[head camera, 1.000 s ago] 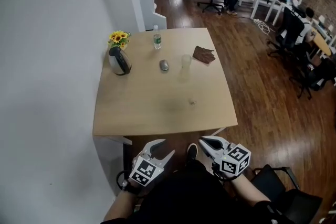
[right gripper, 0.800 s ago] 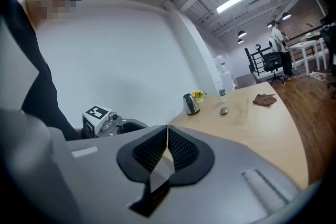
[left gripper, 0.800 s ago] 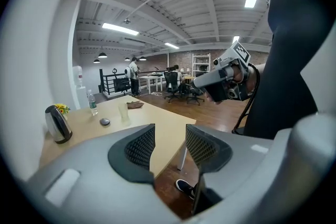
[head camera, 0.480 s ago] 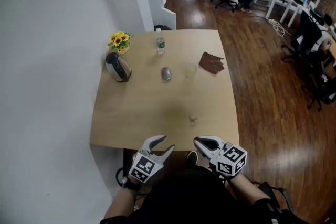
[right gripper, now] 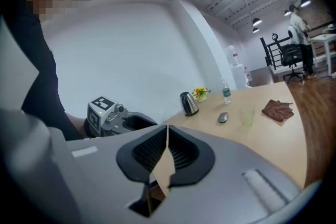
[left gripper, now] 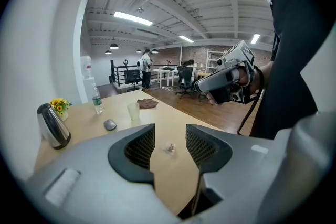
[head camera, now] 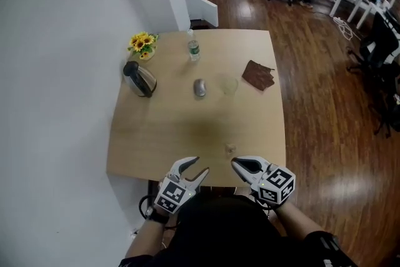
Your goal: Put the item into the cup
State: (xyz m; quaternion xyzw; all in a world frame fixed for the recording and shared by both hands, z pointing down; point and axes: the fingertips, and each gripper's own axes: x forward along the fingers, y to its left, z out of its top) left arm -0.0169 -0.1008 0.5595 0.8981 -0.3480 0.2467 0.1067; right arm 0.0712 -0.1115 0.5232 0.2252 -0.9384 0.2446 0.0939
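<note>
A small clear item (head camera: 229, 149) lies near the table's front edge, just beyond both grippers; in the left gripper view the item (left gripper: 169, 148) shows between the jaws but well ahead of them. The clear cup (head camera: 228, 84) stands upright farther back, right of centre. My left gripper (head camera: 199, 166) hovers at the front edge, open and empty, as the left gripper (left gripper: 170, 134) view confirms. My right gripper (head camera: 237, 163) is beside it, its jaws opening from a narrow slit, nothing between them. The right gripper (right gripper: 167, 131) points toward the left one, cup (right gripper: 247, 115) far off.
On the wooden table (head camera: 156, 141) stand a steel kettle (head camera: 139, 79), sunflowers (head camera: 142, 42) and a water bottle (head camera: 194, 47) at the back left. A grey mouse (head camera: 199, 87) lies left of the cup, a brown cloth (head camera: 258, 75) to its right. Office chairs and desks are beyond.
Both grippers have come forward from below the table's near edge to over it. The head view has shifted toward the table. Nothing on the table has moved.
</note>
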